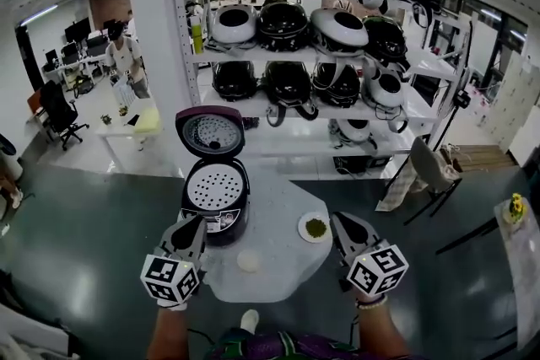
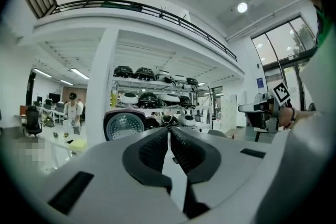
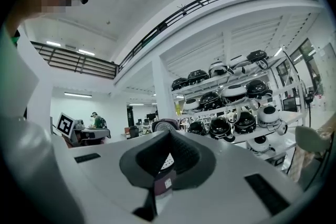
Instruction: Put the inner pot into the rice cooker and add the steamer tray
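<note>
So your rice cooker [image 1: 229, 219] is sitting on the left part of the white table [image 1: 283, 265]. Its lid [image 1: 209, 133] is flipped up toward the far side, and the perforated steamer tray [image 1: 216, 186] is lying flat in its mouth. The tray covers whatever's underneath, so I can't tell you anything about the inner pot.

Your left gripper [image 1: 196, 222] is at the near side of the cooker, right by its front panel, pointing level at it. In the left gripper view the jaws are pinched together at the tips with nothing in them. Your right gripper [image 1: 337, 220] is over on the right, just beside the small plate [image 1: 315, 227] with green stuff on it. It's clenched tight too, and empty.

A little white disc [image 1: 248, 261] lies on the table between the two grippers. Far behind all that there's a shelf rack [image 1: 295, 110] packed with more cookers, and a person [image 1: 125, 55] standing way off at the far left.
</note>
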Demonstrator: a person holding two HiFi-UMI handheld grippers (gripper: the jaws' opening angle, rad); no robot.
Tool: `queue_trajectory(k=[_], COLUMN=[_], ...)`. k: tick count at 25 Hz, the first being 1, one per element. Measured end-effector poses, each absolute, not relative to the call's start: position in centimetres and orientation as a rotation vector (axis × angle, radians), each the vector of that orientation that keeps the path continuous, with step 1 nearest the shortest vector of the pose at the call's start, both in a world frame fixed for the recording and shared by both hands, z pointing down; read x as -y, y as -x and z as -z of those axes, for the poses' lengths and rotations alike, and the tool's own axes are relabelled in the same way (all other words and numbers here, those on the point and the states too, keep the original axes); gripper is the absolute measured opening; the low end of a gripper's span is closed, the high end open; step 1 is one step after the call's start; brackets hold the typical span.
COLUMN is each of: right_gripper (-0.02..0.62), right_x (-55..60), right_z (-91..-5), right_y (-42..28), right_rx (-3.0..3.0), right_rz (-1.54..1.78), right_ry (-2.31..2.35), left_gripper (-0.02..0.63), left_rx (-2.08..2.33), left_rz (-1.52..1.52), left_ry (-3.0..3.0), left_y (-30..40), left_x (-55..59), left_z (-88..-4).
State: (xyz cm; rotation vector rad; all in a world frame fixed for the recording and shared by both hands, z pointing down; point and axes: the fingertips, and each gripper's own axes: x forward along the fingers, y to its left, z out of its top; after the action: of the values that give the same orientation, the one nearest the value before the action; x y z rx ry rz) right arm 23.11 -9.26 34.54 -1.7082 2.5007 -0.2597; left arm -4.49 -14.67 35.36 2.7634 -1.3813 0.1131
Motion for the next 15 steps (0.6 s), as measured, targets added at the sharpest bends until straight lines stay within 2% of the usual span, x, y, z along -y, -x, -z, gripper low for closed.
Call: queue_trajectory(k=[6, 15], right_gripper=[0.005, 0.005], right_x=[5.9, 5.4], right_z=[-33.9, -33.4], right_y=[-25.2, -24.0], right_rx=[-2.474, -2.447], right_rz=[0.274, 0.21], right_ry=[1.626, 1.712], left_gripper=[0.023, 0.023], left_rx=[1.399, 1.462], left_rz=[0.071, 0.075], left_ry=[-2.676, -2.682], left_y=[3.4, 5.8], left_x=[9.6, 10.1], left_z=[-34.3, -33.3])
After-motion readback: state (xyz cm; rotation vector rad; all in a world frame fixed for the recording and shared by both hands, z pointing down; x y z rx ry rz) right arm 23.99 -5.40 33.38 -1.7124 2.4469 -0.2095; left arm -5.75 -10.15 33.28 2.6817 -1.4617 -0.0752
